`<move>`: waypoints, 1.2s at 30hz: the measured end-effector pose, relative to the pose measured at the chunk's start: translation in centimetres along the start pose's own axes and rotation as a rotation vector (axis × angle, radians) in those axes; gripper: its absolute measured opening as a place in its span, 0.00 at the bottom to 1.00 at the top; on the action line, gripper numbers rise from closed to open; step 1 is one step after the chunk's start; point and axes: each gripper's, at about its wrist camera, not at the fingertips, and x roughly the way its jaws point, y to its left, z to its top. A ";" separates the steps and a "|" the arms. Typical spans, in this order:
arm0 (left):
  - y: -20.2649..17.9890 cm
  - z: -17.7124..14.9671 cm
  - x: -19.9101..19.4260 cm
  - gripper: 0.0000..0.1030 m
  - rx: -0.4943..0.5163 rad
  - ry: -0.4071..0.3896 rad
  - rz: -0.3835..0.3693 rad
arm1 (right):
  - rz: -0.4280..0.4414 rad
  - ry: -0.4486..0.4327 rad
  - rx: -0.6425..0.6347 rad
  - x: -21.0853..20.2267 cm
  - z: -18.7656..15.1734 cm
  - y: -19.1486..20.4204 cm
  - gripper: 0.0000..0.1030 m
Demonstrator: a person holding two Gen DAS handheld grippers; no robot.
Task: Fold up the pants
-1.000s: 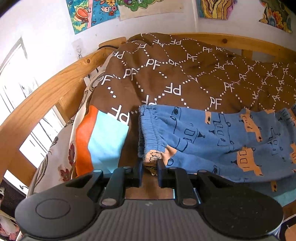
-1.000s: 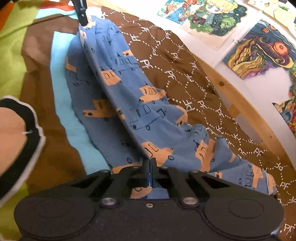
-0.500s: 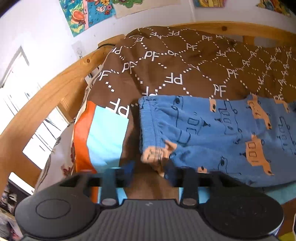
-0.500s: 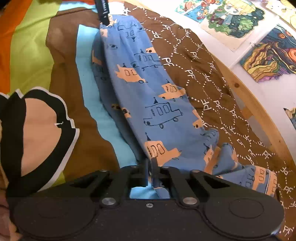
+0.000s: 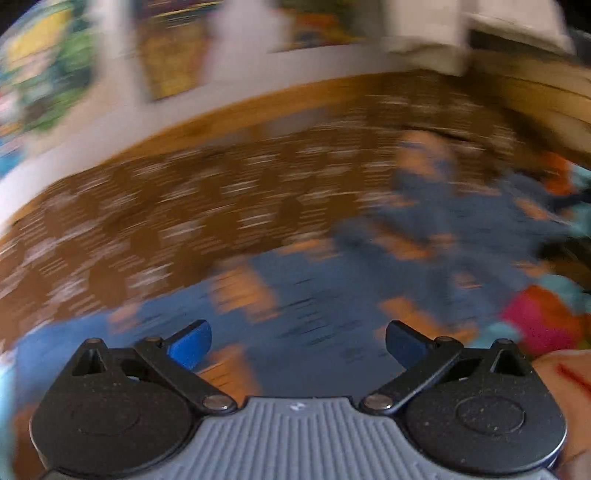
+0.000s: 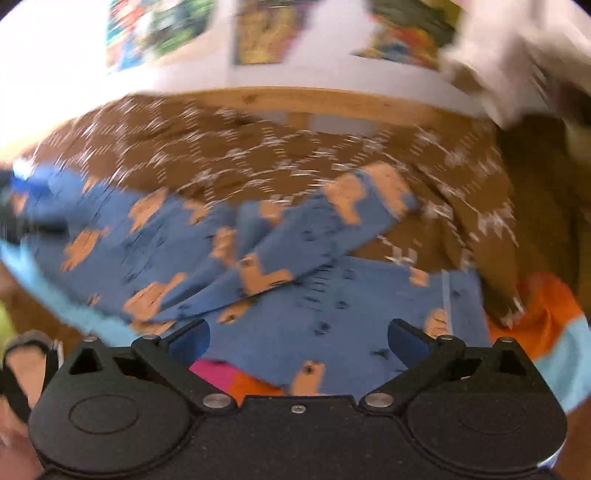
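Observation:
The blue pants (image 5: 332, 306) with orange vehicle prints lie on the brown patterned blanket (image 5: 147, 206). Both views are motion-blurred. My left gripper (image 5: 297, 341) is open and empty just above the pants. In the right wrist view the pants (image 6: 280, 280) lie spread with one leg folded across. My right gripper (image 6: 297, 339) is open and empty over their near edge. The other gripper shows blurred at the far left of the right wrist view (image 6: 22, 206).
A wooden bed rail (image 6: 314, 101) runs along the far side under a white wall with colourful posters (image 6: 266, 33). Orange, pink and light blue bedding (image 6: 539, 314) lies to the right. A slipper-like item (image 6: 26, 362) sits at lower left.
Both grippers have opened and let go of the pants. Both cameras have swung fast to face the wall side of the bed, and the pants now lie on the blanket.

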 end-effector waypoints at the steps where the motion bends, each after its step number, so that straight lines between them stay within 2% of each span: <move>1: -1.3 0.5 0.9 0.99 0.039 -0.008 -0.050 | 0.018 0.000 0.051 0.2 0.5 -1.1 0.98; 4: -4.7 1.1 2.7 0.95 0.159 -0.026 -0.146 | 0.095 0.018 0.208 1.9 2.4 -4.3 0.95; 5: -5.5 1.3 3.2 0.94 0.194 -0.034 -0.161 | 0.112 0.027 0.253 2.9 3.4 -5.4 0.95; 7: -6.3 1.4 3.9 0.86 0.227 -0.041 -0.180 | 0.125 0.040 0.300 4.6 4.9 -6.6 0.87; 8: -6.6 1.5 4.2 0.83 0.234 -0.035 -0.193 | 0.124 0.050 0.317 5.8 5.8 -7.2 0.85; 10: -7.2 1.4 4.7 0.70 0.247 -0.011 -0.210 | 0.119 0.058 0.337 7.8 6.9 -8.0 0.72; 13: -7.7 1.2 5.0 0.56 0.264 0.014 -0.222 | 0.085 0.063 0.382 10.4 8.2 -8.9 0.61; 18: -8.0 1.4 6.1 0.33 0.227 0.079 -0.242 | 0.045 0.014 0.504 12.5 8.8 -10.3 0.54; 20: -7.8 1.7 6.5 0.21 0.218 0.095 -0.251 | 0.034 -0.006 0.532 13.1 8.9 -10.6 0.42; 21: -7.7 1.8 6.6 0.13 0.214 0.101 -0.256 | 0.021 -0.010 0.541 13.3 8.9 -10.6 0.28; 22: -7.6 1.9 6.5 0.08 0.211 0.104 -0.257 | 0.016 -0.014 0.553 13.4 9.0 -10.7 0.20; 23: -7.4 1.9 6.4 0.06 0.208 0.104 -0.258 | 0.021 -0.022 0.566 13.4 8.9 -10.8 0.17; 24: -7.2 2.0 6.3 0.04 0.205 0.103 -0.261 | 0.023 -0.032 0.574 13.3 8.9 -10.8 0.06; 28: -6.6 2.3 5.8 0.03 0.192 0.082 -0.268 | -0.008 -0.115 0.526 10.0 8.8 -10.4 0.05; 32: -6.6 2.5 4.8 0.03 0.230 0.063 -0.310 | -0.065 -0.177 0.501 3.5 7.8 -9.6 0.05; 36: -7.1 2.5 4.5 0.04 0.297 0.080 -0.355 | -0.170 -0.158 0.531 -1.8 4.3 -8.6 0.05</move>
